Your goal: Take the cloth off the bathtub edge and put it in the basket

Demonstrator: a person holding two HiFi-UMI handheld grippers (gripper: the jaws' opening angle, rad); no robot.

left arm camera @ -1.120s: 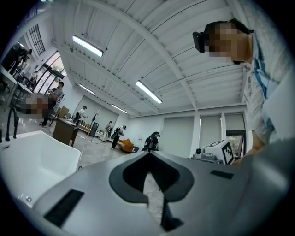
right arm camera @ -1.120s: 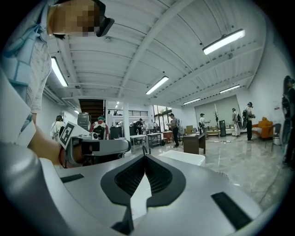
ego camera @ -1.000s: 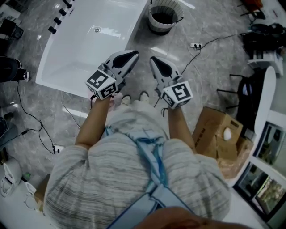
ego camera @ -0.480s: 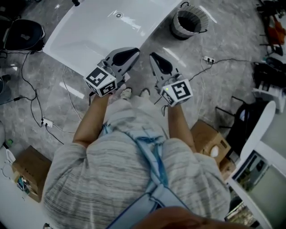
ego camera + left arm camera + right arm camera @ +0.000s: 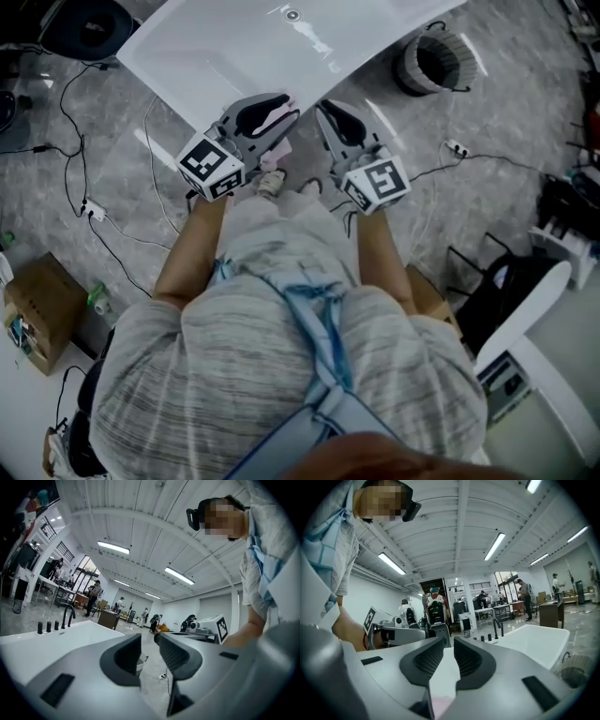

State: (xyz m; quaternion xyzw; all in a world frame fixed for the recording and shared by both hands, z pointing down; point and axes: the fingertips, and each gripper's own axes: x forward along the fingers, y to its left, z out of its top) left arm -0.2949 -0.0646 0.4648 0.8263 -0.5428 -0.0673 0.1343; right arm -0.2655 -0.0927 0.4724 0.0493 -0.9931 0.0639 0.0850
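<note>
Both grippers are side by side in front of the body, pointing roughly level at the bathtub [image 5: 244,56]. That looks like an approach posture, nothing picked yet. Left gripper [image 5: 148,637]: fingers have just been opening and now show a modest gap, with nothing between them, only floor [image 5: 112,131] visible through it. My guess is it's pre-opening for the grab. Right gripper [image 5: 449,640]: fingers closed down to a thin slit. The white showing through reads as tub, not fabric, so I call it empty, probably just the spare for now. The tub corner sits just ahead of both sets of fingertips, with the near edge ahead of and below the left fingers. The basket [image 5: 417,73] is ahead and to the right of the right fingers, well apart, on the floor by the tub's end, so the drop should be a short swing right. Cloth: can't find it in any of the 3 views. The stretch of tub edge near the fingers is bare, so it's likely on a part of the edge out of shot.
</note>
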